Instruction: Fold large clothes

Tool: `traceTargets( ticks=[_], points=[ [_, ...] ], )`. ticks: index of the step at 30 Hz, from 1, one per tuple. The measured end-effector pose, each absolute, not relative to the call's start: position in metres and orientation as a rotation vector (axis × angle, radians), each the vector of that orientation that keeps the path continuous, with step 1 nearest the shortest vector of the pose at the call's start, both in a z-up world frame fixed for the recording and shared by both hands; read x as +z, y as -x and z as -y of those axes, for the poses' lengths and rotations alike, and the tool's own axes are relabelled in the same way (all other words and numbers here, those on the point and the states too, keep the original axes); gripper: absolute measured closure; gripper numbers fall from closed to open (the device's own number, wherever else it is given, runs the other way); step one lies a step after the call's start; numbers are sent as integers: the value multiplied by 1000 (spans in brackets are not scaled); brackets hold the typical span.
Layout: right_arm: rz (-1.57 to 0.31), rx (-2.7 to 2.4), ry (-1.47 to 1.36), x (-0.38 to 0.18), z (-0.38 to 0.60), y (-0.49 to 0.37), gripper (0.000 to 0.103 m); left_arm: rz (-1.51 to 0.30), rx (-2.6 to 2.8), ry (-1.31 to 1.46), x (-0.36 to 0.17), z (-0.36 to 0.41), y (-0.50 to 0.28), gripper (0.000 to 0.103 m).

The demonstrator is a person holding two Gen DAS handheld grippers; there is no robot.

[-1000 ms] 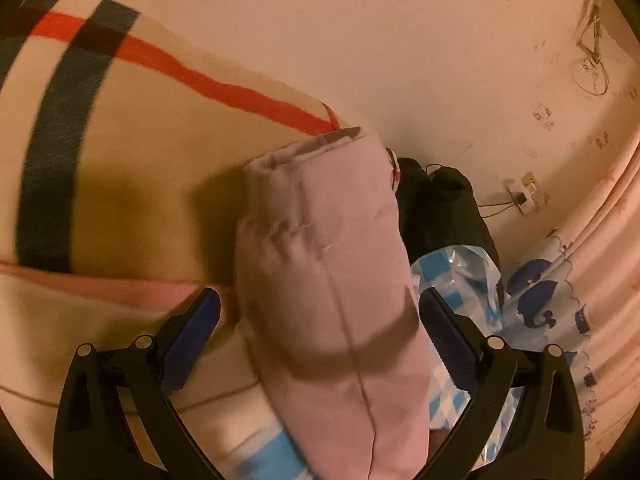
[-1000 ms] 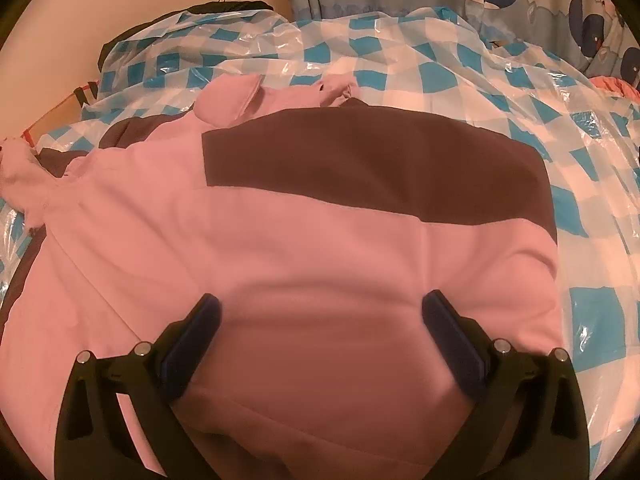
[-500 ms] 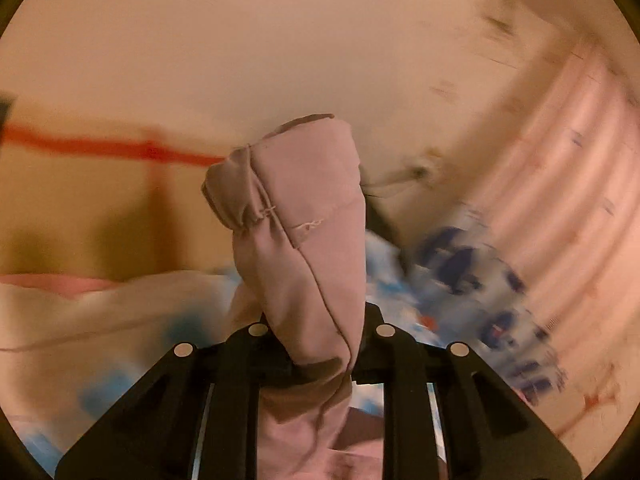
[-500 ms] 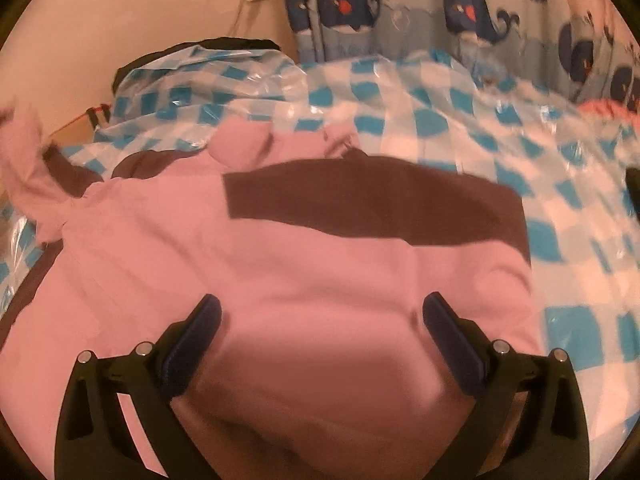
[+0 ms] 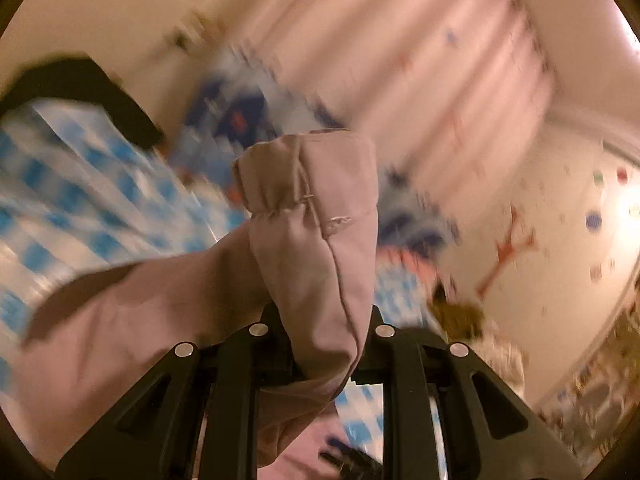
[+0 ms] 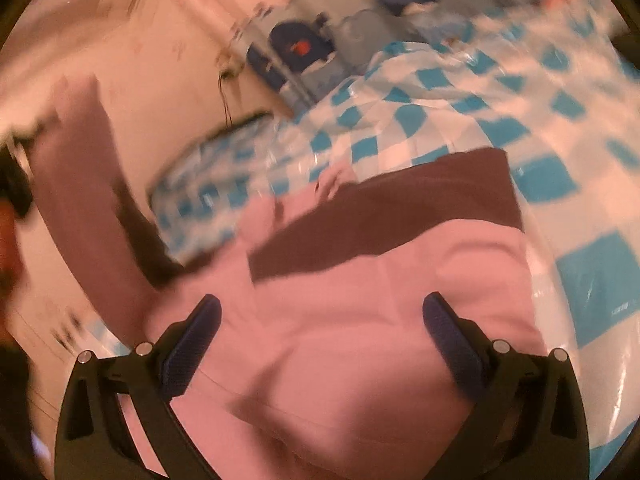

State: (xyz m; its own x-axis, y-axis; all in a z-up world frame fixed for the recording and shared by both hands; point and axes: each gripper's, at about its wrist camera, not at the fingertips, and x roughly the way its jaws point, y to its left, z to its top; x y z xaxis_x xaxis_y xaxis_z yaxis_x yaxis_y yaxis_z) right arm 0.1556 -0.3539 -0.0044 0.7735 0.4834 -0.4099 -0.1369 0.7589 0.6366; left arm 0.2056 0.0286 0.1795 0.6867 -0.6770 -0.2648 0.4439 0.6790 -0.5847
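Observation:
A large pink garment with a dark brown band (image 6: pixel 384 216) lies spread on the blue-and-white checked sheet (image 6: pixel 448 120). My left gripper (image 5: pixel 320 340) is shut on the garment's pink sleeve (image 5: pixel 320 216), whose cuff end sticks up past the jaws, lifted off the sheet. In the right wrist view the raised sleeve (image 6: pixel 80 168) hangs at the left. My right gripper (image 6: pixel 320 320) is open and empty, its blue-padded fingers (image 6: pixel 192 340) hovering just over the pink body of the garment (image 6: pixel 360 340).
A curtain with blue whale prints (image 6: pixel 304 44) hangs behind the bed, with pink curtain folds (image 5: pixel 420 60) above. A cream wall with small stickers (image 5: pixel 560 220) is at the right. A dark item (image 5: pixel 80 88) lies at the sheet's far edge.
My left gripper closed on the sleeve and swung it up and over toward the garment's body; the view turned from the plaid blanket to the curtain. The right gripper tilted, still open.

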Motion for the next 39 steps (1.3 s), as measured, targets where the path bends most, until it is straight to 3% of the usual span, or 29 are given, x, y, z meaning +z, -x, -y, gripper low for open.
traceTargets(
  ticks=[4,8,10,12,13,15,18,22,25,33,34,35,36,39],
  points=[
    [-527,456,-934,-20,397,-156,6,-685,-724,420,84,76,-217,87],
    [-447,545,-1197,-42,427,-156,7,-878,-734,330,0,132,-228,84],
    [-397,586,-1327,-55,439,-156,7,-967,-726,260,-33,151,-225,74],
    [-374,614,-1406,-63,446,-158,7,-984,-750,188,-42,165,-222,47],
    [-368,621,-1425,-65,447,-159,7,-980,-781,149,-39,173,-214,42],
    [-374,620,-1419,-62,447,-161,7,-962,-806,59,-32,184,-197,23],
    [-393,610,-1388,-57,447,-161,6,-928,-836,-116,-6,196,-167,22],
    [-430,598,-1339,-50,443,-163,6,-820,-768,-136,46,138,-152,22],
    [-486,567,-1248,-39,434,-164,6,-770,-603,-46,66,61,-166,14],
    [-730,467,-775,11,362,-183,7,-811,-232,425,0,-143,-217,14],
    [-742,471,-752,14,357,-185,24,-814,-237,467,-7,-152,-217,14],
    [-737,459,-711,22,352,-186,68,-818,-235,496,-14,-156,-218,14],
    [-731,437,-687,27,351,-185,75,-823,-225,507,-17,-157,-218,14],
    [-621,455,-629,60,352,-169,77,-756,-303,522,2,-153,-214,14]
  ],
)
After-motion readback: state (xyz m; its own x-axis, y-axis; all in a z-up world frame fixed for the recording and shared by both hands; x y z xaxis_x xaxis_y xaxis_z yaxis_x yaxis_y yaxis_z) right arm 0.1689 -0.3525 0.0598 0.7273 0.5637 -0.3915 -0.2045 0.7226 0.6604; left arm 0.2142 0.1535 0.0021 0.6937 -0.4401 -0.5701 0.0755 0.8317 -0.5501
